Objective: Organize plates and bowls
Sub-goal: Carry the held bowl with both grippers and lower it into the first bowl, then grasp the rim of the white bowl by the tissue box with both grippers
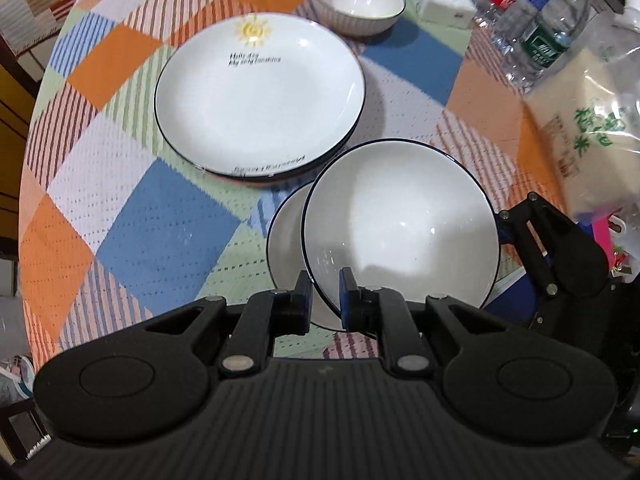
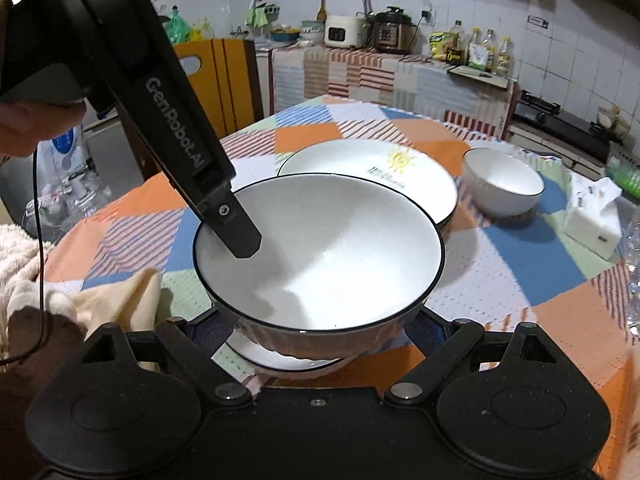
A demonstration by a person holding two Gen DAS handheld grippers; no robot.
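Left hand-held gripper [image 1: 325, 280] pinches bowl [image 1: 400, 224] rim; right hand-held gripper [image 2: 320, 332] fingertips hidden, grip unclear.

White-tiled wall [image 2: 568, 40]; cluttered counter [image 2: 400, 60]; orange chair [image 2: 218, 80].

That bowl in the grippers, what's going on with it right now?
The left gripper is pinching the rim of a white bowl, holding it tilted over a second bowl on the table. The right gripper has its fingers spread around the held bowl's outer wall; whether they touch it is unclear. A stack of plates sits just beyond, and a third bowl stands farther back, not yet stacked.
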